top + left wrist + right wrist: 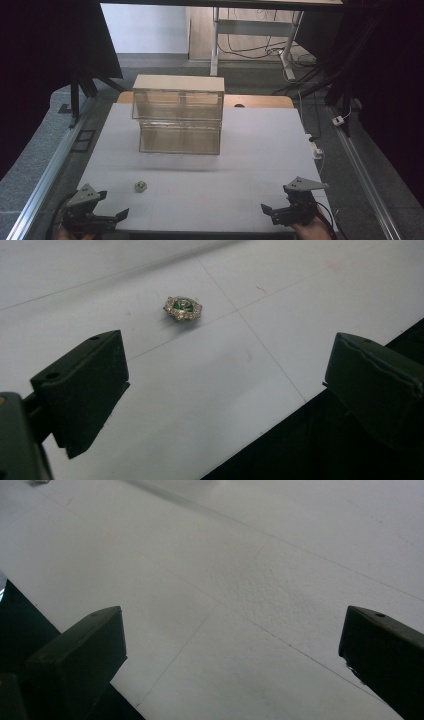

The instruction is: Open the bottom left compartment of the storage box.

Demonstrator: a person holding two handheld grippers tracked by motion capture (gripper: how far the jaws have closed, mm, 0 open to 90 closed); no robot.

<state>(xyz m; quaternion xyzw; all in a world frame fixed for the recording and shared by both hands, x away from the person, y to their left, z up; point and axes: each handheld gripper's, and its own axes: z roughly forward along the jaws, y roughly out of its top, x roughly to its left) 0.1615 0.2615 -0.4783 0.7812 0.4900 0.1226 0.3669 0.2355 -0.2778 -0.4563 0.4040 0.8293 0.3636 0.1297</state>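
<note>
- Two grippers hover at the near edge of the white table, the left gripper at the near left corner and the right gripper at the near right corner, well apart from each other.
- Both stand with their jaws spread wide and nothing between them.
- One small brooch lies flat on the table, near the left gripper and just ahead of its jaws; in the left gripper view the brooch sits beyond the gap, closer to the left-hand jaw, touching neither.
- Measured from the brooch, the right gripper is far off to the right, and the clear box stands well behind it toward the far edge.
- No writing or label can be read on anything.
- The brooch is flower-shaped with scalloped edges, set with pale glittering stones around a green centre; its metal is probably silver-toned, though the picture is too soft to be sure.
- The box is see-through plastic in two stacked tiers under a flat cream lid.
- The table top is matt white sheet with thin seam lines; the jaws are blocky, matt black pads.
</note>
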